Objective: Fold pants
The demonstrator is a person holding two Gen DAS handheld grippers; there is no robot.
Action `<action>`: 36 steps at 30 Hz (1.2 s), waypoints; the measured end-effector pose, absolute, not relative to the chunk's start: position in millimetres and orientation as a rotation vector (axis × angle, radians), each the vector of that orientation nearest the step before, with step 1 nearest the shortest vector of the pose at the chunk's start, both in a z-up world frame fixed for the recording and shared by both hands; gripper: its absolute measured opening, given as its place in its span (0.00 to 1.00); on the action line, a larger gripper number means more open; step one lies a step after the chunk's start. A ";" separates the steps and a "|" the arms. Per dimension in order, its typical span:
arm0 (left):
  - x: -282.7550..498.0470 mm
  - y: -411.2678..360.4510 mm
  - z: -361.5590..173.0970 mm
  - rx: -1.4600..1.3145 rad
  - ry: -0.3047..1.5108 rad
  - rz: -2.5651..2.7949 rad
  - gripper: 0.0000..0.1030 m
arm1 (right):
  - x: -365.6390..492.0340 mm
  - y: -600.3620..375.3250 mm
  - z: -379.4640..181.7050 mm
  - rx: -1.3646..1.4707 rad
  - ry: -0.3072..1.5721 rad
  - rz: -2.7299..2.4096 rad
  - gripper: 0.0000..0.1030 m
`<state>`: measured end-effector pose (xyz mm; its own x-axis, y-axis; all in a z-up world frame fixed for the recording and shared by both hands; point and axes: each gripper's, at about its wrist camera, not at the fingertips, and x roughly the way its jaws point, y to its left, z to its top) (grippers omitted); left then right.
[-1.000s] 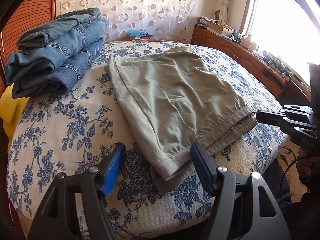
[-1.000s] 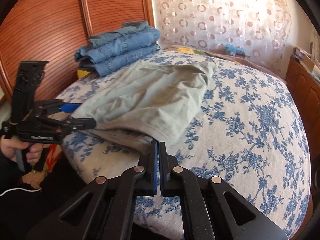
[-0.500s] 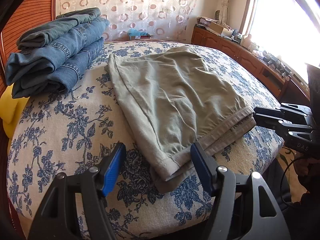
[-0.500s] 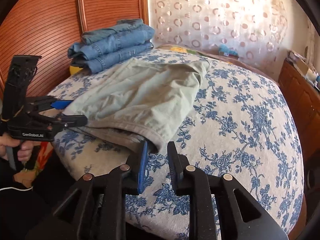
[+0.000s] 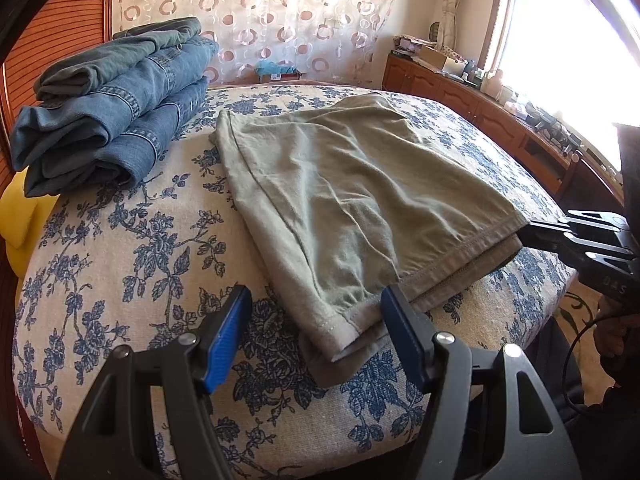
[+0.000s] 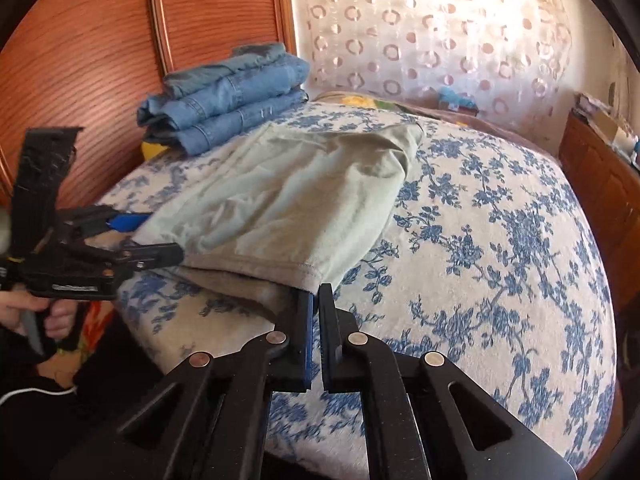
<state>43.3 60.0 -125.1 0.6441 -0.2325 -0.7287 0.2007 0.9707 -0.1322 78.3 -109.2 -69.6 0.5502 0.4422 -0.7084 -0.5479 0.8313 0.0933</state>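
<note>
We see a pair of olive pants (image 5: 360,184) lying folded flat across the middle of a bed (image 5: 120,260) covered in a blue-flowered spread, the hemmed end reaching the bed's near edge. The layers are stacked, with a lower layer showing under the top hem.

At the bed's near edge, the left gripper (image 5: 316,294) is spread wide, its blue pads (image 5: 224,344) on either side of one corner of the hem and neither pad pressing the cloth. A person's hand (image 6: 48,316) grips its handle just off the bed's edge.

Farther along that same edge of the bed, the right gripper (image 6: 316,292) sits at the hem's other corner. Its jaws have just been closing and are now pressed together. We cannot tell whether any cloth is caught between them.

A stack of folded jeans (image 5: 112,120) sits at the bed's far side against a reddish wooden panel (image 6: 80,60). A curtain (image 5: 260,20) with a ring pattern hangs beyond the bed, and a wooden cabinet (image 5: 460,96) runs along the window side of the bed.
</note>
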 end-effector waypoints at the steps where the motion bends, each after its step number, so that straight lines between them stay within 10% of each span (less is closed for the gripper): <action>1: 43.3 59.2 -125.1 -0.039 0.835 -0.245 0.65 | 76.3 -109.8 -68.7 -0.141 0.799 0.593 0.00; 20: 36.2 61.4 -120.9 -0.056 0.837 -0.244 0.65 | 59.4 -121.5 -69.2 -0.129 0.822 0.605 0.02; 36: 34.4 80.4 -107.4 -0.081 0.790 -0.186 0.65 | 88.8 -111.1 -55.2 -0.085 0.763 0.570 0.26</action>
<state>34.4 80.4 -107.4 0.6886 -0.1968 -0.6979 0.1361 0.9804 -0.1421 88.8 -111.1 -55.2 0.5801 0.4568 -0.6744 -0.5169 0.8463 0.1286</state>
